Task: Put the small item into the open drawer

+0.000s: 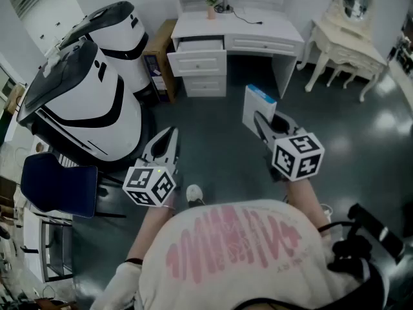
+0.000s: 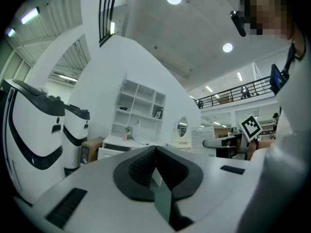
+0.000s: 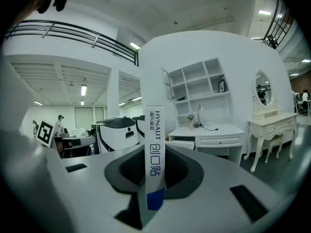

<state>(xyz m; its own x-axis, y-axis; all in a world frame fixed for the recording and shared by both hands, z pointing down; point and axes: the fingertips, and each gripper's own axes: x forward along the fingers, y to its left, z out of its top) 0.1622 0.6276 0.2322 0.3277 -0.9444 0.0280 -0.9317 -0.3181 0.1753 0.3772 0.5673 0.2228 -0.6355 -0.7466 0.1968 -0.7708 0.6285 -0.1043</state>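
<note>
R tool [image 1: 261,123] clamps white box [image 1: 257,104]; desk drawer [image 1: 199,44] open ahead

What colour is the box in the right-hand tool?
The box is white with blue lettering and a blue end; clearest in the right gripper view.

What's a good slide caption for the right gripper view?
Right gripper holds a slim white-and-blue box upright, facing the desk and its open drawer.

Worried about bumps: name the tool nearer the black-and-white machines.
Left. The left tool is just beside the machines; the right tool, holding a box, is farther off to their right.
</note>
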